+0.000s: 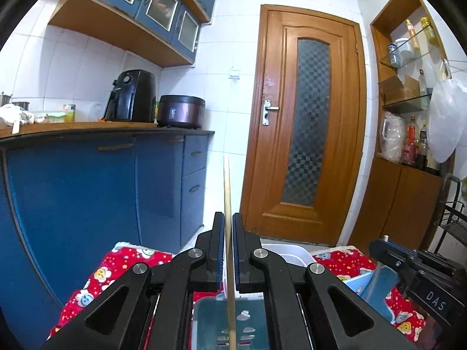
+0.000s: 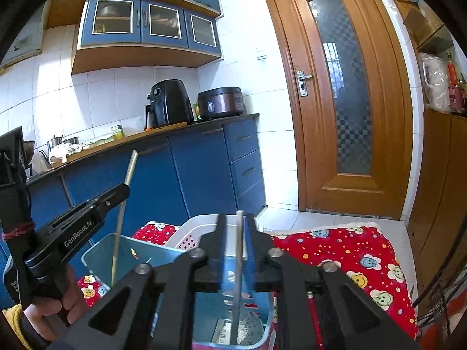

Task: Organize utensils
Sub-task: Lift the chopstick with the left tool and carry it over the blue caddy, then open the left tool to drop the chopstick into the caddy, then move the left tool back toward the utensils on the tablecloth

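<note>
My left gripper (image 1: 228,218) is shut on a wooden chopstick (image 1: 227,192) that stands upright, its lower end reaching into a blue basket (image 1: 204,315). The same chopstick (image 2: 124,198) and left gripper (image 2: 116,192) show at the left of the right wrist view. My right gripper (image 2: 238,217) is shut on a thin silver utensil handle (image 2: 238,250), held upright over the blue basket (image 2: 99,250). A white basket (image 2: 198,227) stands just behind the blue one. The utensil's lower end is hidden by my gripper.
The baskets stand on a red cartoon-print cloth (image 2: 344,250). Blue cabinets (image 1: 87,192) with a counter holding an air fryer (image 1: 131,96) and a rice cooker (image 1: 181,110) are to the left. A wooden door (image 1: 309,122) is ahead. A wire rack (image 1: 452,221) is at right.
</note>
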Tool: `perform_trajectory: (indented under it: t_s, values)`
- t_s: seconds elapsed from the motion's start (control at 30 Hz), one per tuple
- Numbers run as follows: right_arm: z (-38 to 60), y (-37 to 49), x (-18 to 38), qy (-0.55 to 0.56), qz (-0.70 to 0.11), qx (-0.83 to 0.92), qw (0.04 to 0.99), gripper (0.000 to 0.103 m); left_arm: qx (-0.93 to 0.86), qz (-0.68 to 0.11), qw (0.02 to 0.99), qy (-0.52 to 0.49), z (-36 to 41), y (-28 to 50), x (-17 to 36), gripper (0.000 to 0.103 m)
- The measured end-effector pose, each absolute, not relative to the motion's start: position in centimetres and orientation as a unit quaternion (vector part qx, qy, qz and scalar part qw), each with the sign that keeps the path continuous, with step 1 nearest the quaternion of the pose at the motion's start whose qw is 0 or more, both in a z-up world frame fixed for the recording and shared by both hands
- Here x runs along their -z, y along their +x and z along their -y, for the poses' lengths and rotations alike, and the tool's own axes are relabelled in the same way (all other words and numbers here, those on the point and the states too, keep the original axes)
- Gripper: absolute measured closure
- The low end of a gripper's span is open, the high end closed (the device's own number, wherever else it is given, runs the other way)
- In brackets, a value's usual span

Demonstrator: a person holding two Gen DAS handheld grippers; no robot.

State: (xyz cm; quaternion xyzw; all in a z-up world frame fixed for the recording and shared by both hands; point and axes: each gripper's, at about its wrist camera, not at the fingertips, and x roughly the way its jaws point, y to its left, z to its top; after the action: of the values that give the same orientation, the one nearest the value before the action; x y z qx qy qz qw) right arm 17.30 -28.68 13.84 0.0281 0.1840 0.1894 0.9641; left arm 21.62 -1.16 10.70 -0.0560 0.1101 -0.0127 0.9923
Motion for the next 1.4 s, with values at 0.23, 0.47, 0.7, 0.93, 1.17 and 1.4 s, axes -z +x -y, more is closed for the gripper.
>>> perform_trajectory:
  t_s: [0.23,0.47,0.7,0.93,1.17,1.4]
  values:
    - [28.8,16.1,-14.9,0.035,-0.185,-0.182,0.965,0.074,0.017,-0.114,0.992,-0.052,1.0,20.3,-11.4,0.07]
    - [28.3,14.5,-15.8,0.027,-0.194,-0.176,0.965,0.063,0.025,-0.114,0.992,-0.044,1.2,18.0,-12.3,0.066]
    - [27.8,12.0,-16.5,0.012,-0.199,-0.164,0.966,0.058,0.033,-0.118,0.992,-0.04,1.0,15.3,-13.0,0.066]
    - [27.6,9.7,-17.0,-0.007,-0.213,-0.143,0.966,0.058,0.037,-0.138,0.989,-0.048,0.5,13.2,-13.2,0.066]
    - [27.5,7.0,-16.3,-0.015,-0.248,-0.137,0.959,0.058,0.042,-0.167,0.984,-0.048,0.1,10.9,-12.8,0.066]
    - [28.0,5.6,-14.6,-0.01,-0.289,-0.136,0.948,0.058,0.047,-0.208,0.977,-0.029,0.3,8.9,-12.0,0.066]
